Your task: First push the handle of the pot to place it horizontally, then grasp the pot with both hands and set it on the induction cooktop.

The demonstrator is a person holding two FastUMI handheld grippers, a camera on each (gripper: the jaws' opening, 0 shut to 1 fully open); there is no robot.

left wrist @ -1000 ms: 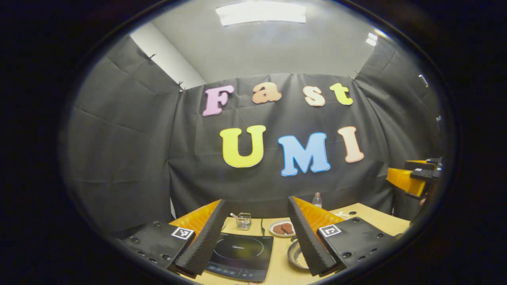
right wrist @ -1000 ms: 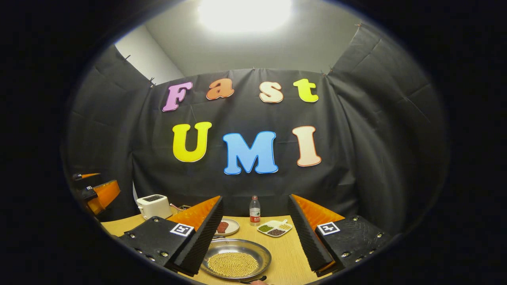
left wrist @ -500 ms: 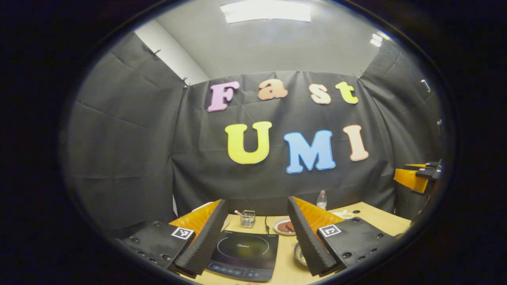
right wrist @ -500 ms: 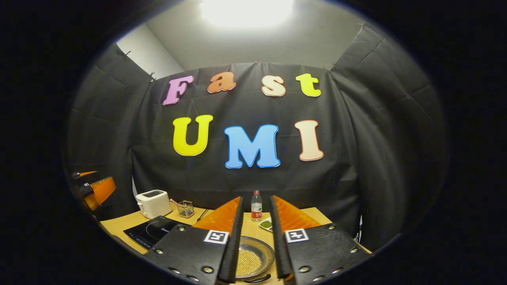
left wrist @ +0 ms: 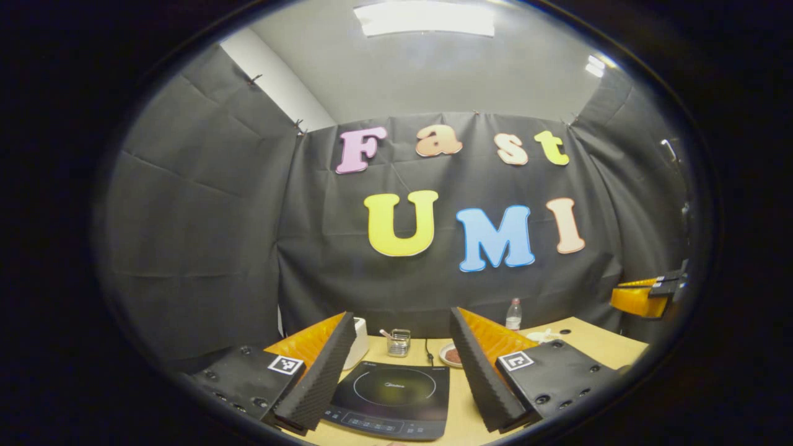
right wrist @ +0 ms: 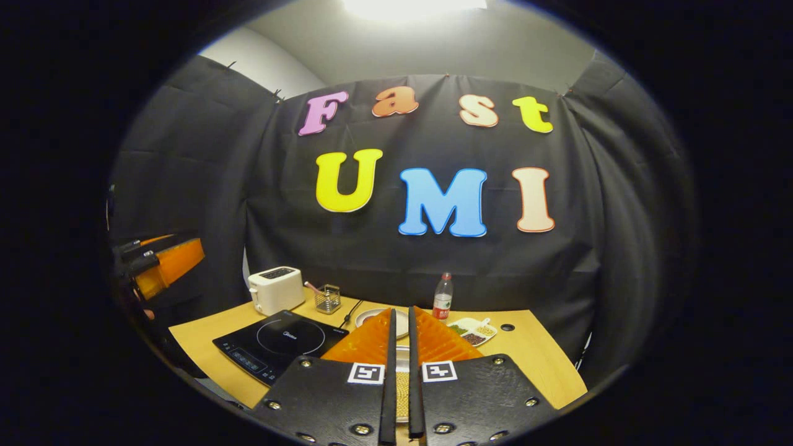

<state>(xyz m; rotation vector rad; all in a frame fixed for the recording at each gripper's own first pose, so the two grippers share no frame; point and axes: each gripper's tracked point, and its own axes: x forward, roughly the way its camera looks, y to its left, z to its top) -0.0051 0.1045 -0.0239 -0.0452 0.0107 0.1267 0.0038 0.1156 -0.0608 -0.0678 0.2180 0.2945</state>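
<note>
Likely to prod the handle, we hold the right gripper (right wrist: 401,396) clenched on nothing above the table (right wrist: 539,365), the pot (right wrist: 402,381) glimpsed through its slit just beyond, while our left gripper (left wrist: 403,371) hangs released over the cooktop (left wrist: 393,399), its landing spot.

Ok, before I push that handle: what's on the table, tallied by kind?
Appliances: 2, the induction cooktop and toaster
Dishes: 2, the plate and divided dish
Pans: 1, the pot
Bottles: 1, the bottle
Holders: 1, the wire basket
Total: 7
</note>
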